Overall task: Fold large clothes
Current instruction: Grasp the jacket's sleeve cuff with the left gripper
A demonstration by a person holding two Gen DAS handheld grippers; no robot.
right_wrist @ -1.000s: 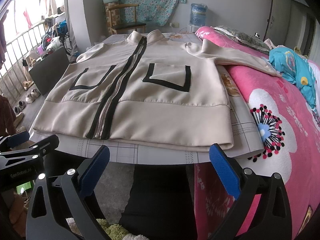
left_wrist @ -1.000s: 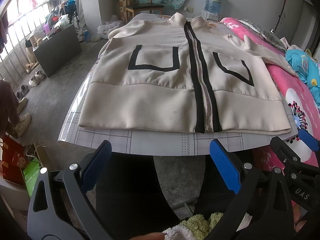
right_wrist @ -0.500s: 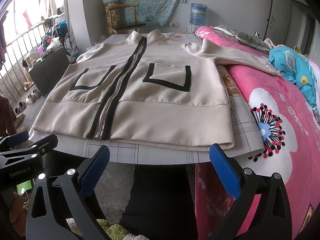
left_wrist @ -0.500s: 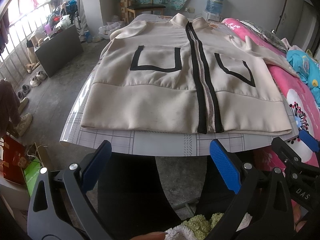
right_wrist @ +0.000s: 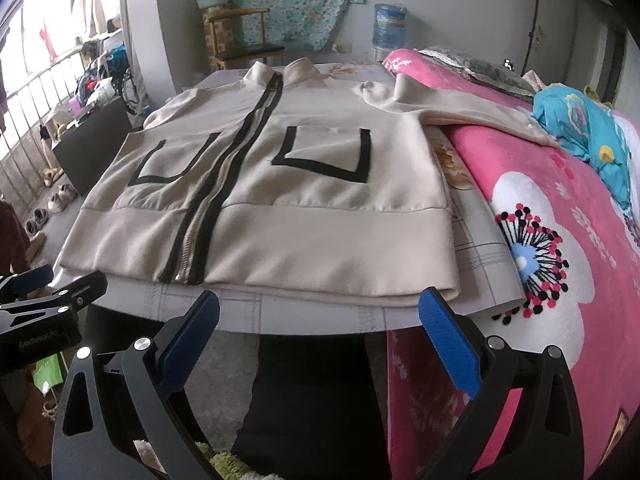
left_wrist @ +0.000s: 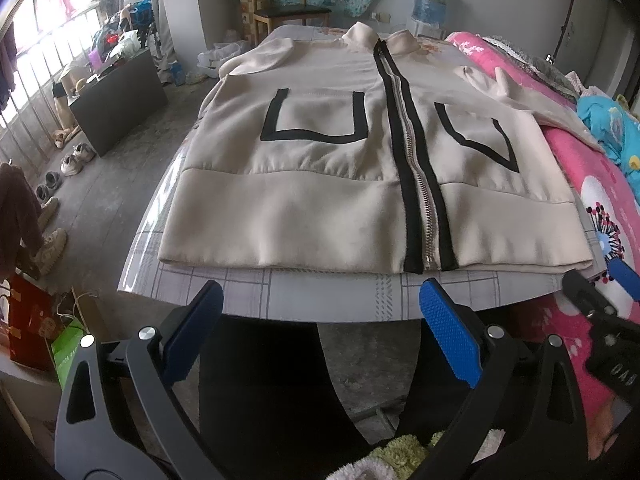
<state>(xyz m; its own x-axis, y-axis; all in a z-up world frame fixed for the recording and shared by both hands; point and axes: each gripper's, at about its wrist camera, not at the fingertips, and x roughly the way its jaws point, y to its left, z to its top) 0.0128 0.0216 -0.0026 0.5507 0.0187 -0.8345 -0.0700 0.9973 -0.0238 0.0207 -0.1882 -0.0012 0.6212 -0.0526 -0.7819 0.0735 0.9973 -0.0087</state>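
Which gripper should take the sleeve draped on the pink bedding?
Probably right. The right gripper hangs open nearer that sleeve and the pink bedding; the left gripper, also open, faces the jacket's other half.

The far end of the table (left_wrist: 304,296) is covered by the jacket (left_wrist: 320,184), so its far corners cannot be made out. The jacket's left sleeve (left_wrist: 256,56) is folded out of sight past the table's left edge, and its cuff is hidden. The right sleeve's (right_wrist: 472,112) cuff is lost against the blue cloth (right_wrist: 580,128). The right gripper (left_wrist: 608,304) is cut off by the picture's right edge in the left wrist view. The lettering on the left gripper (right_wrist: 44,300) is too small to be read with certainty.
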